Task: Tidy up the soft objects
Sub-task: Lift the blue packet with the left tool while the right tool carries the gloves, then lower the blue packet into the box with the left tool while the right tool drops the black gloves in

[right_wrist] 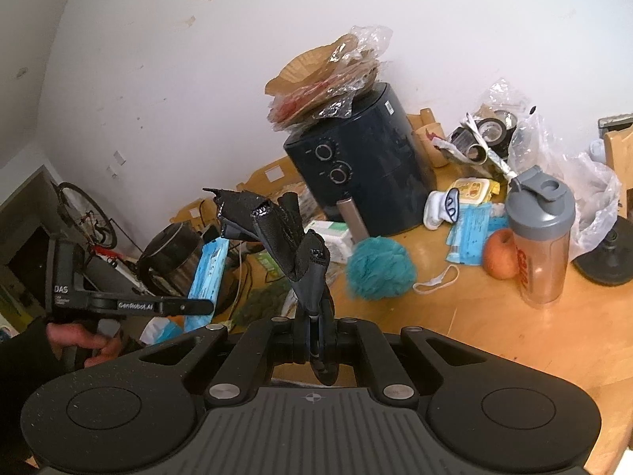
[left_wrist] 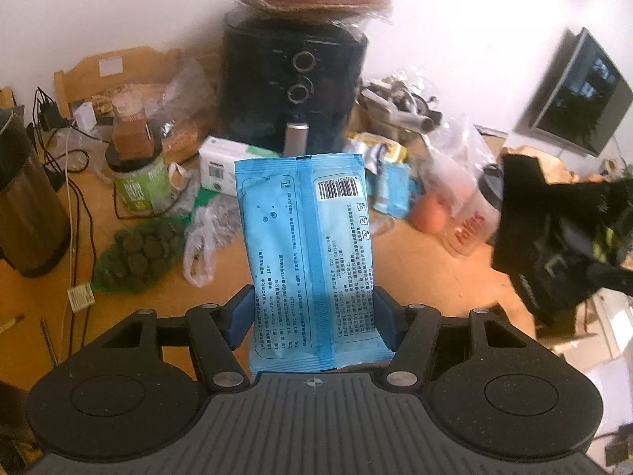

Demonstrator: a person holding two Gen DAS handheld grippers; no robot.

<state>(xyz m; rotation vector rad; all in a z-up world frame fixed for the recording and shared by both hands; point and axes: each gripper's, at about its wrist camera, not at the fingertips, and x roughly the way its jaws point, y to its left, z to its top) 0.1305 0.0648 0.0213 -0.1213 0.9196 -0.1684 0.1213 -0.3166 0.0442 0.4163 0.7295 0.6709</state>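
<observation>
Wooden tabletop [right_wrist: 494, 336] is carrying heavy clutter. Black round air fryer with two dials [right_wrist: 364, 166] is sitting at the back against the white wall, with a stack of brown paper liners in crinkled clear plastic [right_wrist: 324, 75] resting on top. Clear shaker bottle with grey flip lid [right_wrist: 540, 233] is standing toward the right edge, with an orange fruit [right_wrist: 501, 253] touching its left side. Teal mesh bath pouf [right_wrist: 379, 269] is lying in front of the fryer.

Left gripper [left_wrist: 312, 316] is holding a light blue flat plastic wet-wipe pack with barcode [left_wrist: 304, 237] clear above the tabletop; the fingers [left_wrist: 239, 316] are clamping both long edges near its lower end, and the pack is standing upright. A person's hand [right_wrist: 85, 340] is gripping that tool's handle.

Right gripper [right_wrist: 316, 340] has its fingers pressed together on a black fabric glove [right_wrist: 277, 229], which is sticking up off the tabletop, its open cuff end on top.
</observation>
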